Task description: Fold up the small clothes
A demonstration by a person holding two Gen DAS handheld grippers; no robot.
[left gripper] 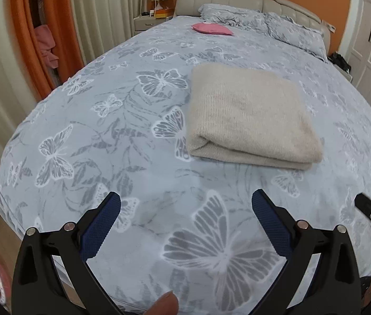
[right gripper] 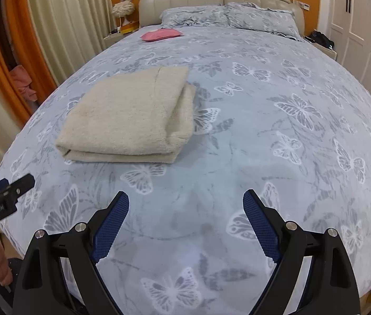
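With the folded beige sweater (left gripper: 251,115) laid at frame centre on the butterfly duvet (left gripper: 106,157), the left gripper (left gripper: 185,212) and right gripper (right gripper: 185,210) are held clear at the frame bottom, jaws spread and empty, as folding appears complete.

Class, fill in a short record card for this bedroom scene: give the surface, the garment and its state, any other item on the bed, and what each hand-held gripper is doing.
surface: bed with butterfly-print cover
garment: beige knit garment, folded, lying flat on the cover
other item: small pink cushion near the pillows
left hand-held gripper: open, empty, short of the garment
right hand-held gripper: open, empty, short of the garment
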